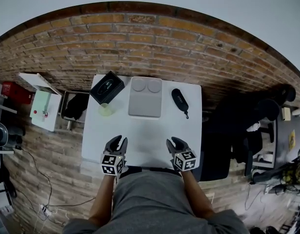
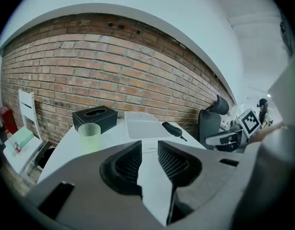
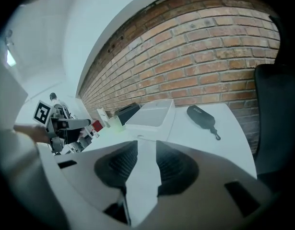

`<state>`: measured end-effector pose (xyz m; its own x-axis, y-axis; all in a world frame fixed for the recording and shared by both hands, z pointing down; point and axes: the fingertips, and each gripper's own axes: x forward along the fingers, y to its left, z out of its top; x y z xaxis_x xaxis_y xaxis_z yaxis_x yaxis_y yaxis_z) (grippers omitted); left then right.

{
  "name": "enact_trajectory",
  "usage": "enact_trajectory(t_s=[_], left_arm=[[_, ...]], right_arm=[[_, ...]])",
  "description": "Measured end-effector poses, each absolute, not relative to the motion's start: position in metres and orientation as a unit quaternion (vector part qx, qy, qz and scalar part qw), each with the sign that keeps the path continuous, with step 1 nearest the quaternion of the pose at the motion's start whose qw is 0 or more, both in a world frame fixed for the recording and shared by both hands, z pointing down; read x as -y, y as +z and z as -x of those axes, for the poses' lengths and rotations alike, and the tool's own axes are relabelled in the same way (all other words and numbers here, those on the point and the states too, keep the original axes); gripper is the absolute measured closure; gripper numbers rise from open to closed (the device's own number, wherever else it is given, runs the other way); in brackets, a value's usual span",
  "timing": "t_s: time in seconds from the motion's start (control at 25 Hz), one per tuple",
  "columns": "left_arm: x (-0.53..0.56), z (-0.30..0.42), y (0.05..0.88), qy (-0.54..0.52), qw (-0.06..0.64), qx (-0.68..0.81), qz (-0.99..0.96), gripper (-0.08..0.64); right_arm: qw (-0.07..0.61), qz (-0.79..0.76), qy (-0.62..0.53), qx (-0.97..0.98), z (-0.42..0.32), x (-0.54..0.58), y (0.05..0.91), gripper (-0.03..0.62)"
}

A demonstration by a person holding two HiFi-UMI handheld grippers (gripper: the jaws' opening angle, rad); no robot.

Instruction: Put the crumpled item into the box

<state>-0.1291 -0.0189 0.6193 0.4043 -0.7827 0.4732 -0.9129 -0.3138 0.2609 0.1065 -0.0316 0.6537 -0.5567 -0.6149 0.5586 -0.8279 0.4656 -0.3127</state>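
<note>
A shallow grey box (image 1: pixel 145 104) lies at the far middle of the white table (image 1: pixel 145 140), and it also shows as the grey box (image 2: pixel 142 126) and the grey box (image 3: pixel 154 114) in the two gripper views. Two pale round shapes (image 1: pixel 146 85) sit at its far end; I cannot tell what they are. Over the table's near edge, my left gripper (image 1: pixel 118 140) and right gripper (image 1: pixel 174 141) hover apart. The left gripper (image 2: pixel 149 145) and the right gripper (image 3: pixel 147 145) are both open, with nothing between their jaws.
A black tissue box (image 1: pixel 107 87) and a green cup (image 1: pixel 106 109) stand left of the grey box. A black zip case (image 1: pixel 179 100) lies to its right. A black office chair (image 1: pixel 228 130) is beside the table's right edge. White furniture (image 1: pixel 45 104) and a dark bin (image 1: pixel 75 106) stand on the left.
</note>
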Motion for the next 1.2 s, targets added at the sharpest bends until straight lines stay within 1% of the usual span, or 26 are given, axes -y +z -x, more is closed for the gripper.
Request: enact_trajectory(t_s=[0.32, 0.52, 0.68, 0.88, 0.92, 0.96, 1.0, 1.04, 1.12, 1.2], left_arm=[[-0.005, 0.125, 0.602, 0.114, 0.245, 0.533, -0.802, 0.455], [-0.012, 0.123, 0.592, 0.123, 0.205, 0.549, -0.801, 0.456], [-0.022, 0.133, 0.586, 0.101, 0.215, 0.569, -0.787, 0.455], [-0.035, 0.133, 0.582, 0.103, 0.214, 0.568, -0.788, 0.456], [-0.037, 0.133, 0.582, 0.101, 0.216, 0.569, -0.787, 0.456], [-0.039, 0.133, 0.582, 0.097, 0.219, 0.571, -0.785, 0.485], [-0.040, 0.134, 0.581, 0.092, 0.221, 0.574, -0.783, 0.528], [-0.041, 0.134, 0.581, 0.089, 0.225, 0.574, -0.782, 0.554], [-0.042, 0.134, 0.582, 0.091, 0.225, 0.572, -0.783, 0.554], [-0.041, 0.136, 0.578, 0.100, 0.209, 0.576, -0.784, 0.555]], right_arm=[[0.179, -0.418, 0.258, 0.852, -0.106, 0.013, 0.635, 0.465], [0.164, -0.412, 0.239, 0.864, -0.105, 0.010, 0.613, 0.469], [0.162, -0.413, 0.227, 0.867, -0.110, 0.006, 0.606, 0.469], [0.153, -0.417, 0.237, 0.864, -0.118, 0.005, 0.606, 0.469], [0.151, -0.420, 0.238, 0.862, -0.120, 0.004, 0.607, 0.475], [0.148, -0.424, 0.239, 0.861, -0.122, 0.004, 0.607, 0.486], [0.144, -0.428, 0.240, 0.859, -0.123, 0.004, 0.606, 0.522], [0.139, -0.430, 0.242, 0.858, -0.124, 0.004, 0.606, 0.588], [0.131, -0.428, 0.249, 0.859, -0.122, 0.004, 0.607, 0.589], [0.130, -0.427, 0.250, 0.859, -0.119, 0.003, 0.607, 0.589]])
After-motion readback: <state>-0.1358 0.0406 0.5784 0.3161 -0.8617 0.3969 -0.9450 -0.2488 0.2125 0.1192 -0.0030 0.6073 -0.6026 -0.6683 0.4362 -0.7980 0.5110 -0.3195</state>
